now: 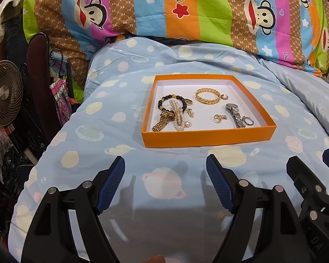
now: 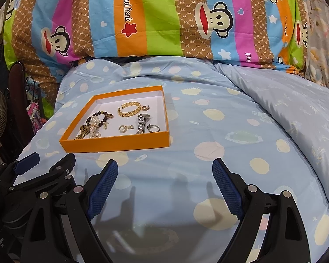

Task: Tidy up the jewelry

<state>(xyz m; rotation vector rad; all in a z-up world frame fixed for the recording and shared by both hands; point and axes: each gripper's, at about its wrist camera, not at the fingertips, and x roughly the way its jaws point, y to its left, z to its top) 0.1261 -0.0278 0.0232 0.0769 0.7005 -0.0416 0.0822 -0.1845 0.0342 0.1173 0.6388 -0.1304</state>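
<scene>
On the bed, over a pale blue quilt (image 1: 125, 157) printed with planets and dots, sits a shallow orange box (image 1: 208, 136) with a white floor, a little in from the quilt's near edge. A striped cartoon-monkey pillow (image 1: 186, 11) lies along the far edge of the bed. Inside the box, toward its left wall, a dark beaded bracelet (image 1: 164, 100), a gold watch (image 1: 162, 121) and a pearl strand (image 1: 178, 116) lie tangled together, touching one another. Near the far wall lies a gold chain bangle (image 1: 207, 96) with a small hoop earring (image 1: 223, 96) just beside it. A silver watch (image 1: 235, 114) lies along the right side, a silver ring (image 1: 249, 121) touching its near end, and a small gold ring (image 1: 218, 118) sits apart between the two groups. The left gripper (image 1: 165, 166) hovers above the quilt just short of the box's near wall, its jaws wide and holding nothing. The right gripper (image 2: 164, 168) hangs beside it, over bare quilt to the right of the box, jaws likewise spread wide and empty. A small fan (image 1: 4, 93) stands off the bed's left edge.
</scene>
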